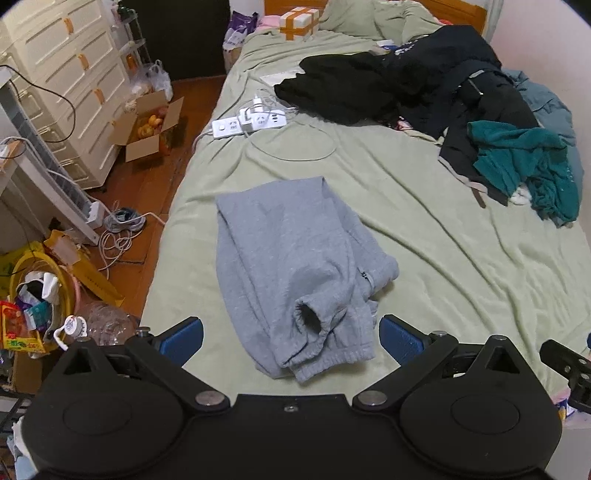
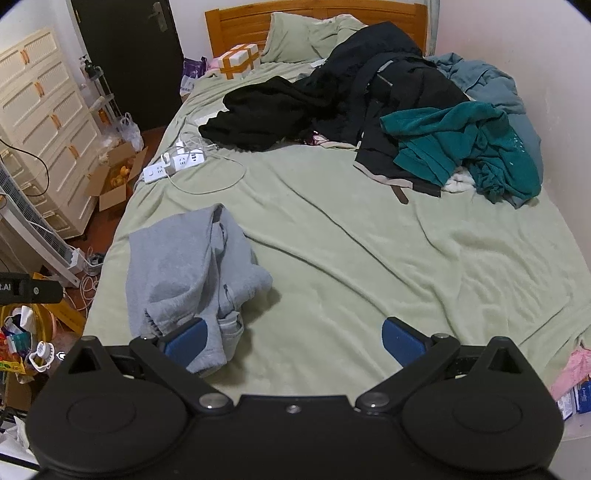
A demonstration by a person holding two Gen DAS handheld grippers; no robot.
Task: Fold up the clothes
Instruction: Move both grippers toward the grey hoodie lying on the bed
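Grey sweatpants [image 1: 295,258] lie folded over on the green bed sheet [image 1: 424,229], cuffs toward me. My left gripper [image 1: 291,341] hovers open above the cuff end, blue pads on either side, holding nothing. In the right wrist view the same grey sweatpants [image 2: 188,273] lie at the left; my right gripper [image 2: 295,341] is open over bare sheet [image 2: 351,258], its left pad [image 2: 186,341] overlapping the pants' near edge. A pile of black clothes [image 2: 332,96], a teal garment [image 2: 465,147] and a blue-grey one [image 2: 484,81] sits at the far right of the bed.
White power strips with cables [image 1: 251,123] lie on the bed's left edge. A taped box [image 1: 299,22] sits near the pillows. On the floor to the left are a cardboard box [image 1: 147,129], a drawer unit [image 1: 66,81], cables and a bin of rubbish [image 1: 33,295]. The right gripper's edge [image 1: 569,369] shows.
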